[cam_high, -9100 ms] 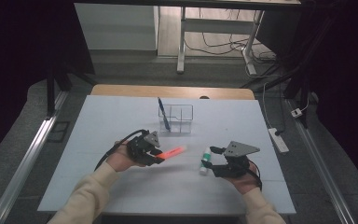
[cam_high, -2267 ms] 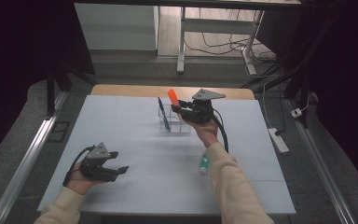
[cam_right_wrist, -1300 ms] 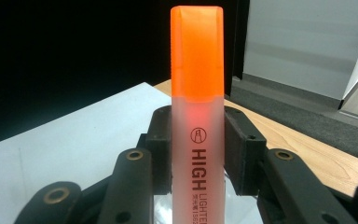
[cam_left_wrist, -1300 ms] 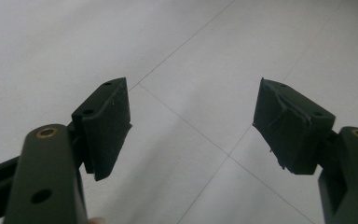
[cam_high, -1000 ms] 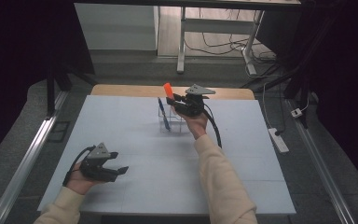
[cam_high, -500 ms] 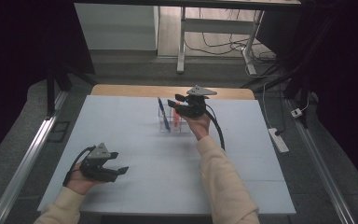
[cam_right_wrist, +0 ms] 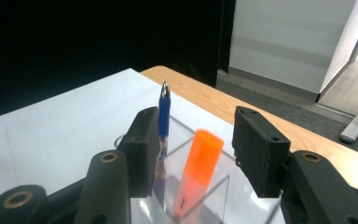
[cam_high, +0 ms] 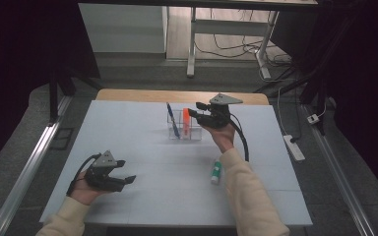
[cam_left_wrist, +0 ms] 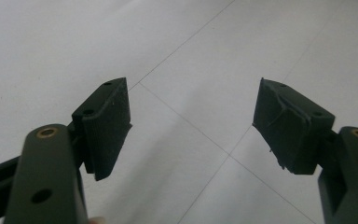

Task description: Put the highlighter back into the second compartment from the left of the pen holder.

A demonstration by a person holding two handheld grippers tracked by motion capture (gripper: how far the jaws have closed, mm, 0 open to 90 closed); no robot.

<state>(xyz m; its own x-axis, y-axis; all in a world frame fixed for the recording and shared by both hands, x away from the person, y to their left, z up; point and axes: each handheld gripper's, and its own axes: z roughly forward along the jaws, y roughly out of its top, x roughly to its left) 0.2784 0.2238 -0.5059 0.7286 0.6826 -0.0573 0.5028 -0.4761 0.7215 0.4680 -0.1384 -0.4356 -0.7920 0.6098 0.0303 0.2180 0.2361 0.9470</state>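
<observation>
Release of the orange marker [cam_high: 186,121] into the clear holder [cam_high: 195,135], at the far middle of the table [cam_high: 128,128], beside 1 blue pen [cam_high: 173,121]. The right gripper [cam_high: 199,112] has just been opening; its jaws stand apart, the marker between them but apparently untouched. Withdraw straight back, jaws wide, to avoid tipping the holder. The left gripper [cam_high: 128,179] rests open, near left. A green-capped marker [cam_high: 217,171] lies near right on the pale tabletop; beyond, dark surroundings and floor cables.

One orange marker [cam_high: 186,121], one blue pen [cam_high: 172,120], one clear holder [cam_high: 195,136], one green-capped marker [cam_high: 217,171].
</observation>
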